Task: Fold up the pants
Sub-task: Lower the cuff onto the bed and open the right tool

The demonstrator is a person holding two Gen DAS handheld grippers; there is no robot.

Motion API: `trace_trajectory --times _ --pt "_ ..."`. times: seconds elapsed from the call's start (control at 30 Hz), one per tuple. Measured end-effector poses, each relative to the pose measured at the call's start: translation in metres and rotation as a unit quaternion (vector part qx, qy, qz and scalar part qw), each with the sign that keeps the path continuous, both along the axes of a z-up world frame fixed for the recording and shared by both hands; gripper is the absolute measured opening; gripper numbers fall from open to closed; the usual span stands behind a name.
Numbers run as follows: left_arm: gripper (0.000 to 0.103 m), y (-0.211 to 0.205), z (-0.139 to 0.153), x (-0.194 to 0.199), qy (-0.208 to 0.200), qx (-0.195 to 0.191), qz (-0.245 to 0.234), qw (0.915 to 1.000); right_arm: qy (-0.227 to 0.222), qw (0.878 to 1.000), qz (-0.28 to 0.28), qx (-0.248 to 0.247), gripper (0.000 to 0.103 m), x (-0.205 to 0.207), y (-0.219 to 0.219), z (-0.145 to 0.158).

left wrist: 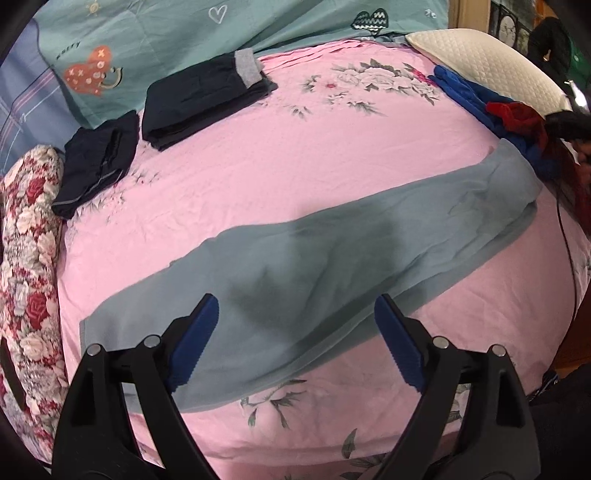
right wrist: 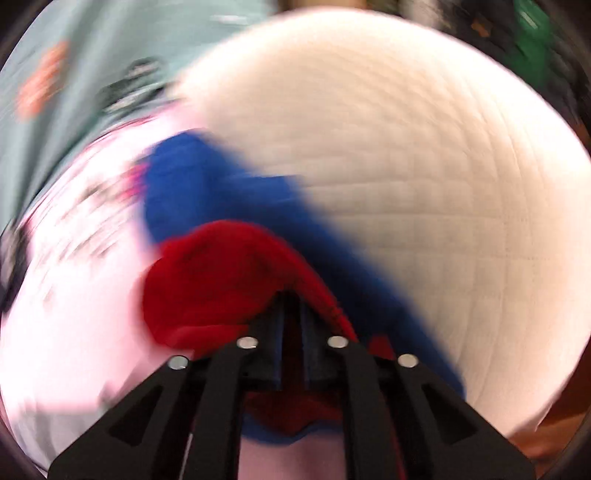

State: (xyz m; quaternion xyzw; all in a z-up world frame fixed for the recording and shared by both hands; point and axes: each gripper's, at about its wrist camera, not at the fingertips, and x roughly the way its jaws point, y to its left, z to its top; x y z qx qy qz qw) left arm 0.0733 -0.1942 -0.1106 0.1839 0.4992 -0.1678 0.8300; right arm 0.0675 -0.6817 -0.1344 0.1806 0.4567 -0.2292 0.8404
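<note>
Left wrist view, near to far: left gripper (left wrist: 297, 325) w/ blue-padded black fingers (left wrist: 192, 343) spread wide apart, nothing between the pads, hovering over the long grey-green pants (left wrist: 314, 266). These lie flat on the pink floral bed sheet (left wrist: 295, 155), stretched diagonally across the bed, legs apparently laid one on the other, not yet folded shorter. That reads as the piece in hand, approx halfway at best. Farther back, left side: 2 dark navy folded pants, the smaller bundle (left wrist: 98, 162) beside the bigger stack w/ grey cuff (left wrist: 207, 99); these look done. Far right, by the white quilted pillow (left wrist: 487, 66): heap of royal-blue fabric (left wrist: 476, 107) w/ dark red fleece garment (left wrist: 517, 118) on top, unfolded, prob still to do

Right wrist view, v. blurred: right gripper (right wrist: 291, 306) has its fingers nearly together, clamped on the red fleece, which drapes over the tips; blue fabric and the pillow just behind

Count: 2 grippers, 1 grey-green pants spread out, 2 folded dark pieces, 1 blue + 1 red garment in the heap (can't tell if more are buried), 1 pillow, 1 red-rose floral quilt roll (left wrist: 29, 251) at left edge, 1 teal heart-print cover (left wrist: 166, 33) at the back
</note>
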Motion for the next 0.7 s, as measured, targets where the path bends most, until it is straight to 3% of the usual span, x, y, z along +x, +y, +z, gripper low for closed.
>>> trace_trajectory --times 0.03,0.1,0.3,0.4,0.5,0.63,0.7 --pt "0.088 0.001 -0.002 0.000 0.004 -0.001 0.005 1.0000 -0.011 1.000 0.017 0.003 0.026 -0.007 0.016 0.005" --pt "0.088 0.000 -0.007 0.001 0.011 -0.003 0.011 0.9999 -0.030 0.997 0.060 0.045 0.027 -0.029 0.051 0.007" --pt "0.088 -0.011 -0.011 -0.002 0.016 -0.010 0.007 0.9998 0.008 0.987 0.128 0.097 0.027 -0.065 0.107 -0.019" --pt "0.088 -0.023 -0.012 -0.003 0.017 -0.008 -0.004 0.9998 0.042 0.978 0.161 0.123 0.027 -0.063 0.120 -0.036" --pt "0.088 -0.039 -0.013 -0.002 0.018 -0.010 -0.016 0.9997 0.037 0.977 0.174 0.116 0.028 -0.054 0.130 -0.044" --pt "0.088 -0.077 -0.010 -0.002 0.012 -0.012 -0.053 0.9984 0.024 0.966 0.196 0.168 0.029 -0.051 0.129 -0.046" --pt "0.088 -0.097 -0.008 -0.002 0.008 -0.017 -0.074 0.9971 0.035 0.964 0.226 0.139 0.027 -0.056 0.137 -0.047"
